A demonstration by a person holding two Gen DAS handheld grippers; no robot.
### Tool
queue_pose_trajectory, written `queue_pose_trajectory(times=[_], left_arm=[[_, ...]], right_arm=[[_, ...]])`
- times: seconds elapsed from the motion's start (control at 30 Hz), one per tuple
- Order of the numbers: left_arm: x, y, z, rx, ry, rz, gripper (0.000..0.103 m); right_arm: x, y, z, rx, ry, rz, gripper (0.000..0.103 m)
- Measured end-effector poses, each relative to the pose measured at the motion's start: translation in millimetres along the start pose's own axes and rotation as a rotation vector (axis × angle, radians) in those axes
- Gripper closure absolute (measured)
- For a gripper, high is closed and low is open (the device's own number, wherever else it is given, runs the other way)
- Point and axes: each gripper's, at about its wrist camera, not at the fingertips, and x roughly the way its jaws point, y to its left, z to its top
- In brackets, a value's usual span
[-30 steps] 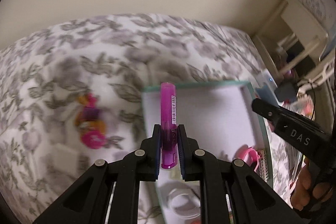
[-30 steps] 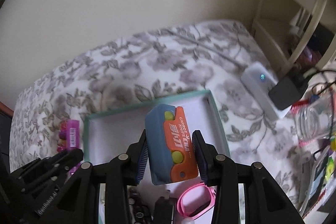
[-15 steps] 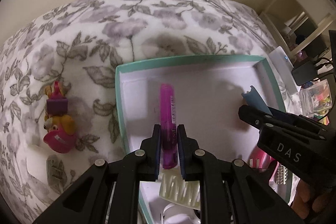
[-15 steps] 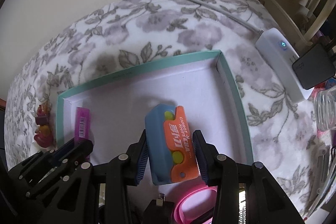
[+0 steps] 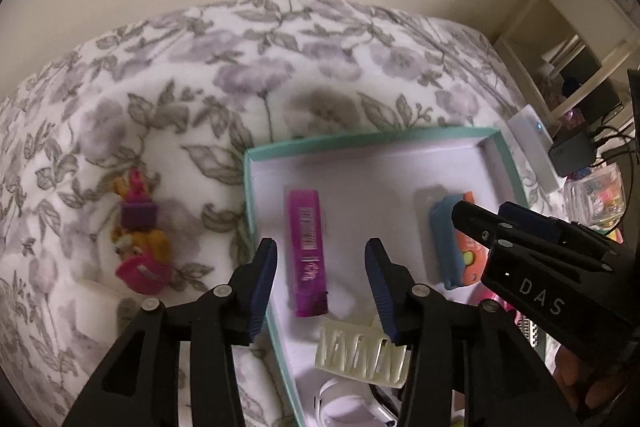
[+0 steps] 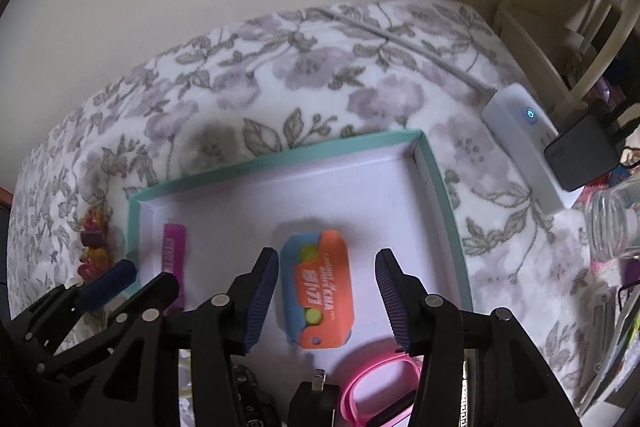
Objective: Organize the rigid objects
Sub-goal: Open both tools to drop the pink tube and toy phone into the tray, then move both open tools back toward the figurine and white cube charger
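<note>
The purple marker [image 5: 306,254] lies flat on the white floor of the teal-rimmed tray [image 5: 360,141], close to the tray's left wall, lengthwise from near side to far side, its barcode label facing up. The left gripper [image 5: 320,267] stands just over it with the jaws spread wide, one on each side of the marker and touching nothing. Toward the tray's right half lies the blue and orange toy knife [image 6: 318,293], also flat, orange face up; the right gripper [image 6: 326,291] hangs over it with the jaws likewise released, clear of the toy on both sides. At the tray's near edge sit a cream hair clip [image 5: 362,353], a pink ring-shaped band [image 6: 378,389] and a black plug [image 6: 316,401]. The tray rests on a bed covered by a grey-flowered blanket [image 5: 248,79]. Left of the tray, on the blanket, lies a small pink, yellow and purple toy figure [image 5: 140,235]. Off the tray's far right corner a white power strip [image 6: 520,139] with a lit blue light lies at the bed's right edge, a dark adapter [image 6: 580,151] plugged into it.
</note>
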Motion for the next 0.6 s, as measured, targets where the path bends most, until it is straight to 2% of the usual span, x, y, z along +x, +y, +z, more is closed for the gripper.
queue_pose_trajectory(times=[0.03,0.1,0.2,0.27,0.6], left_arm=[[-4,2,1,-0.006,-0.006,0.002,0.046],[-12,6,4,-0.013,-0.026,0.025,0.039],[-24,14,7,-0.030,-0.054,0.066,0.036],[-30,23,10,-0.055,-0.064,0.084,0.029],[-41,56,14,-0.141,-0.073,0.164,0.027]], right_arm=[[-3,1,1,-0.001,-0.008,-0.001,0.046],[-10,2,2,-0.003,-0.027,-0.005,0.044],[-19,7,4,-0.010,-0.053,-0.007,0.040],[-25,9,5,-0.013,-0.070,-0.009,0.034],[-34,15,8,-0.018,-0.102,-0.011,0.017]])
